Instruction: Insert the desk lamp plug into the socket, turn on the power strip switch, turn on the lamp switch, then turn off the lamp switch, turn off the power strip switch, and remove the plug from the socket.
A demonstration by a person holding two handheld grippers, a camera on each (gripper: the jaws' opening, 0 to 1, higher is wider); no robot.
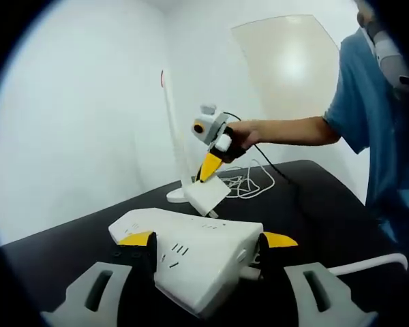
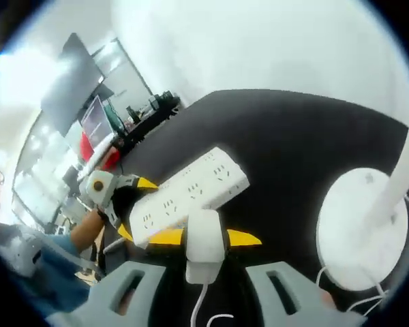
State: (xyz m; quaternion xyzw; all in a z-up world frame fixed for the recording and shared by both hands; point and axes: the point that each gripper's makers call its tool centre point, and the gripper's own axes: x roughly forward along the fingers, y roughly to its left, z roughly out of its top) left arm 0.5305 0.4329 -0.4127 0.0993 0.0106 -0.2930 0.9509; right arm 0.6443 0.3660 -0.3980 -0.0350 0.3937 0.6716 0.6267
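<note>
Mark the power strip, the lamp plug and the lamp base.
power strip (image 1: 191,255): left gripper view, top face between the jaws.
lamp plug (image 2: 204,246): right gripper view, white body between the yellow jaw tips.
lamp base (image 2: 360,228): right gripper view, centre of the round disc.

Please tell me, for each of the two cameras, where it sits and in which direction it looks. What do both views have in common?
Left gripper view: rides on the left gripper, which clamps the power strip; it faces the white wall, the right gripper and the person's arm.
Right gripper view: rides on the right gripper, which holds the plug; it looks down at the black table and the lamp base.
Shared: power strip, plug, both grippers.
</note>
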